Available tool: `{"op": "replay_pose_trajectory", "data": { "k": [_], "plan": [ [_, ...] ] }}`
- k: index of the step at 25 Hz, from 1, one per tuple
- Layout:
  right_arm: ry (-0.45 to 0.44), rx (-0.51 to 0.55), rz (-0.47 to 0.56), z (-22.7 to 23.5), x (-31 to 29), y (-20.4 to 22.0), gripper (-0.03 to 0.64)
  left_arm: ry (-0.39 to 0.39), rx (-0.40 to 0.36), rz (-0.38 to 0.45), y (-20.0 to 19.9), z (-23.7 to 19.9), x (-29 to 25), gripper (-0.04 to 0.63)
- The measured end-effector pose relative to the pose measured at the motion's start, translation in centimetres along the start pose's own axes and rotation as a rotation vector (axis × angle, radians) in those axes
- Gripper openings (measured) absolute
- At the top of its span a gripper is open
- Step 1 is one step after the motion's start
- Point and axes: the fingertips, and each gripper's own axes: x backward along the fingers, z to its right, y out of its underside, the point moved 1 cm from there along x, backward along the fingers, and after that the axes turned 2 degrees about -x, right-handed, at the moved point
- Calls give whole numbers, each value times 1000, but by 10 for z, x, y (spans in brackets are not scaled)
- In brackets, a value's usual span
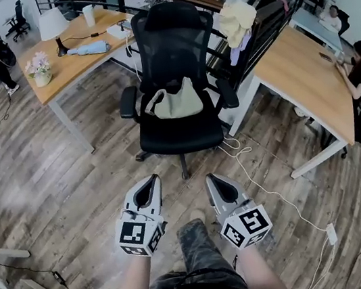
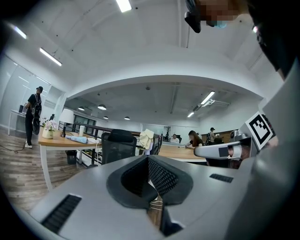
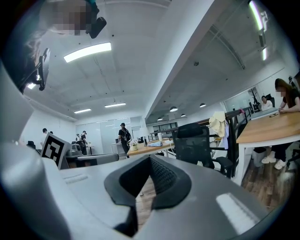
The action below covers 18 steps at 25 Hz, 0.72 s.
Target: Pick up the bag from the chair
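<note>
We see the bag (image 1: 177, 103) as soft, matt beige cloth on the chair (image 1: 173, 38), whose back is black mesh. Toward six o'clock, the left gripper (image 1: 151, 179) and right gripper (image 1: 212, 177) have matt grey plastic shells above the floor (image 1: 57, 188) of worn wood planks.

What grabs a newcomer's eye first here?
The black office chair stands at the centre of the head view, with a beige bag lying on its seat. Below it, the left gripper and right gripper point toward the chair, each with jaws together and empty, well short of the bag.
</note>
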Motion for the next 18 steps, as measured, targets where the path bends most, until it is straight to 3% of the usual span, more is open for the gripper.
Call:
{"op": "replay_pose_trajectory", "data": {
  "k": [18],
  "plan": [
    [-68, -9, -71, 123, -130, -21, 8, -22, 35, -43, 3, -36, -171, -3]
  ]
}}
